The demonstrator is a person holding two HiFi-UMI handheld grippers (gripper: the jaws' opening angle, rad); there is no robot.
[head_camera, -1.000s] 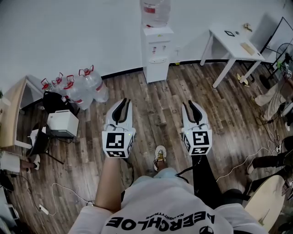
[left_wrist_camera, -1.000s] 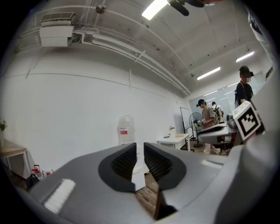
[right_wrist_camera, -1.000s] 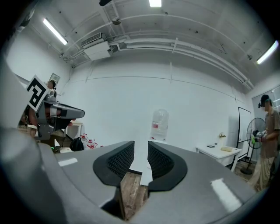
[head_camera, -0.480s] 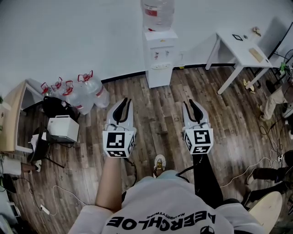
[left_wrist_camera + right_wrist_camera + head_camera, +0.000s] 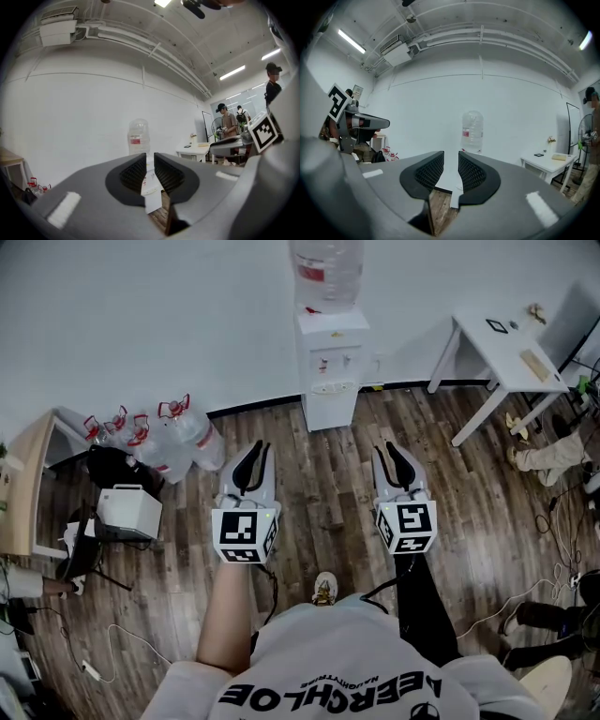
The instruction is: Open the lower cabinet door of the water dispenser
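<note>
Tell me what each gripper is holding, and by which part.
Nothing is held. The left gripper and right gripper both have their jaws apart with nothing between them. The water dispenser stands ahead by the wall, untouched.

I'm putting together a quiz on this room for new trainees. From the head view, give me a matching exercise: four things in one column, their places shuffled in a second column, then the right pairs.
Things
1. water dispenser
2. white table
3. spare water jugs
4. white box

Places
A. far left, lowest in the picture of the four
B. left of the water dispenser, red handles on top
C. upper right corner
D. top centre

Pairs: 1-D, 2-C, 3-B, 4-A
</note>
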